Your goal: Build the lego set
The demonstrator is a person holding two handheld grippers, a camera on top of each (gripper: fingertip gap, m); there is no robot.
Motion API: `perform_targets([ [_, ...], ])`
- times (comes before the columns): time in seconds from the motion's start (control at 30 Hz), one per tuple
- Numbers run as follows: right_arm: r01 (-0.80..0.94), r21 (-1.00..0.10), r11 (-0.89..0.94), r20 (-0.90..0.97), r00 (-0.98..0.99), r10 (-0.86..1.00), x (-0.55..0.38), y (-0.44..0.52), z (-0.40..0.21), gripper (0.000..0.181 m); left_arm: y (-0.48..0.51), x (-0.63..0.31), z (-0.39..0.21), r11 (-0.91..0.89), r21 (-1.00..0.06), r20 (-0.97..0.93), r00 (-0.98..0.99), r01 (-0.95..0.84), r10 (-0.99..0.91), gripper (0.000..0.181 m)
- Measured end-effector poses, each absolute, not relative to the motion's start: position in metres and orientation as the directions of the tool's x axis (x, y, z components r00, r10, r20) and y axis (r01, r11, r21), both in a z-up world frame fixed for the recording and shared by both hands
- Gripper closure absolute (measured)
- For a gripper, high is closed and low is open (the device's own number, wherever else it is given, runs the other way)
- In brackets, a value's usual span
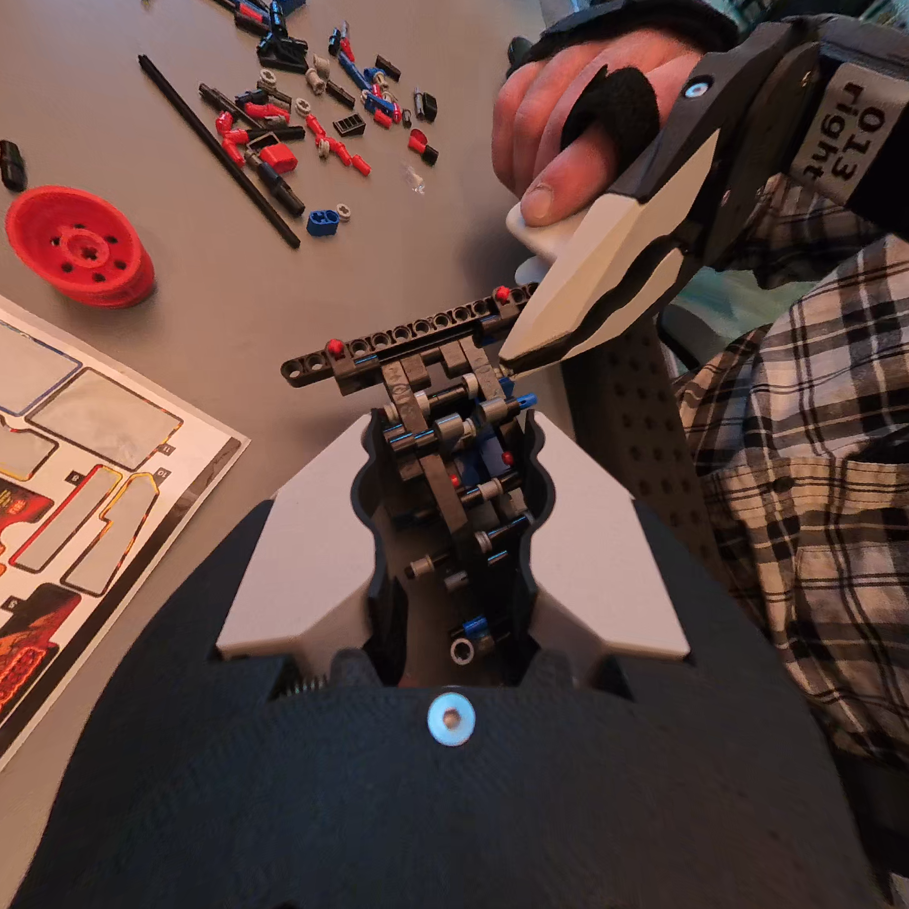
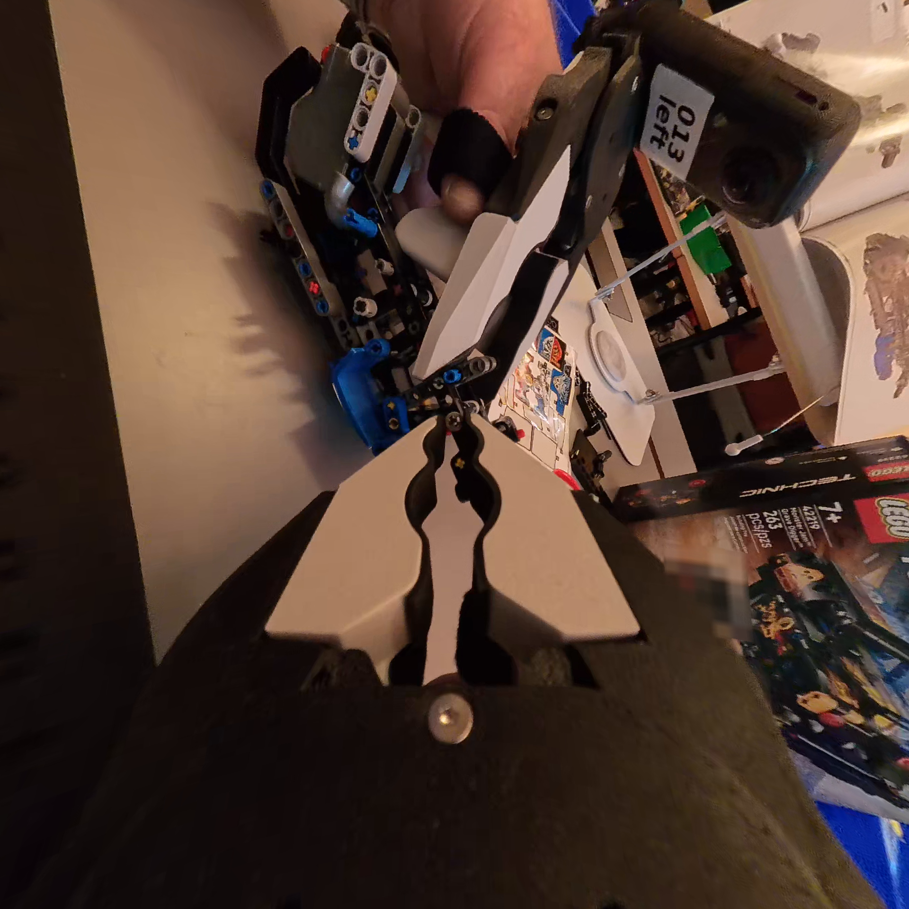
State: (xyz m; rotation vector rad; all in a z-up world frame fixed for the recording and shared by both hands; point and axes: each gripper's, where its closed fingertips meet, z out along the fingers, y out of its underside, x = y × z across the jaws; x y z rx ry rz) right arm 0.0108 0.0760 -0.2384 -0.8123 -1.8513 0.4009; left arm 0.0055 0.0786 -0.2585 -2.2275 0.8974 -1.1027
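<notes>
Lego frame point(image 1: 442, 442) clamped in left gripper point(image 1: 452, 433) above worktop point(image 1: 393, 221); right gripper point(image 1: 506, 364), closed on a small pin, should push straight along the hole's axis.

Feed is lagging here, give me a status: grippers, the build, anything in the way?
Left gripper shut on black lego assembly. Right gripper tips closed at the assembly's top corner, under the long black beam. Loose parts, red wheel lie apart; nothing blocking.
</notes>
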Motion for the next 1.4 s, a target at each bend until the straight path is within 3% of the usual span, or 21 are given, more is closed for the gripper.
perform_targets([
  [0.37, 0.352, -0.634, 0.688, 0.656, -0.226, 0.720, 0.011, 0.080, -0.239, 0.176, 0.083, 0.005, -0.257, -0.688, -0.670, 0.544, 0.447, -0.279, -0.710, 0.127],
  [0.7, 0.284, -0.421, 0.862, 0.825, -0.276, 0.494, 0.013, 0.082, -0.239, 0.177, 0.085, 0.005, -0.257, -0.701, -0.666, 0.569, 0.434, -0.255, -0.698, 0.127],
  [0.83, 0.316, -0.591, 0.743, 0.698, -0.261, 0.666, 0.012, 0.082, -0.238, 0.176, 0.085, 0.005, -0.257, -0.707, -0.663, 0.579, 0.430, -0.244, -0.692, 0.127],
  [1.0, 0.385, -0.695, 0.608, 0.576, -0.210, 0.790, 0.013, 0.084, -0.240, 0.176, 0.086, 0.005, -0.257, -0.717, -0.660, 0.589, 0.438, -0.223, -0.679, 0.127],
  [1.4, 0.410, -0.621, 0.668, 0.681, -0.141, 0.719, 0.013, 0.087, -0.242, 0.176, 0.087, 0.005, -0.256, -0.732, -0.659, 0.614, 0.439, -0.174, -0.656, 0.127],
])
